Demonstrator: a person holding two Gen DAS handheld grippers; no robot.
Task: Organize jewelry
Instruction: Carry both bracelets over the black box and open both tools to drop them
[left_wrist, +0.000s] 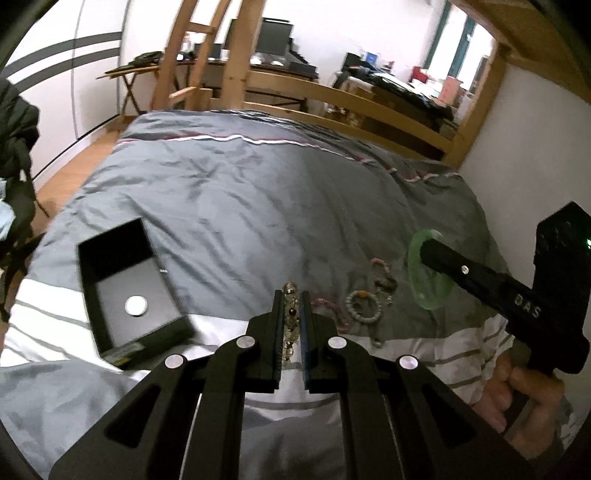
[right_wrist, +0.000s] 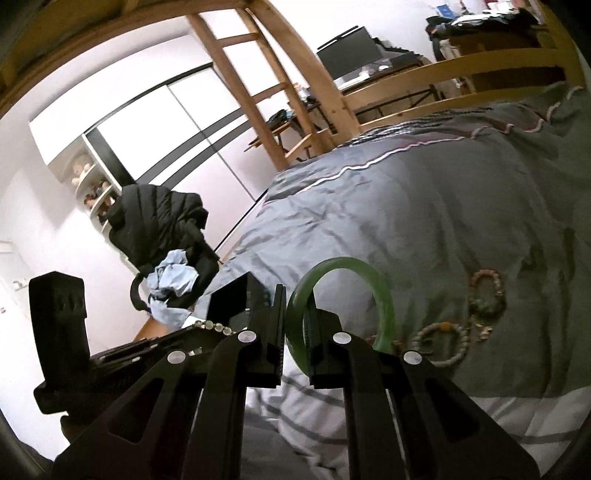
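My left gripper (left_wrist: 290, 295) is shut on a clear beaded bracelet (left_wrist: 289, 332) and holds it above the bed, right of an open black box (left_wrist: 125, 291) with a white disc inside. My right gripper (right_wrist: 295, 291) is shut on a green jade bangle (right_wrist: 384, 295), held above the quilt; the bangle also shows in the left wrist view (left_wrist: 424, 291). Several beaded bracelets (left_wrist: 364, 304) lie loose on the grey quilt (left_wrist: 240, 192) between the grippers, and they also show in the right wrist view (right_wrist: 443, 341).
The box also shows in the right wrist view (right_wrist: 232, 299), behind the left gripper. A wooden bed frame (left_wrist: 351, 99) runs along the far side, a wall at right. A chair with a black jacket (right_wrist: 162, 225) stands left of the bed.
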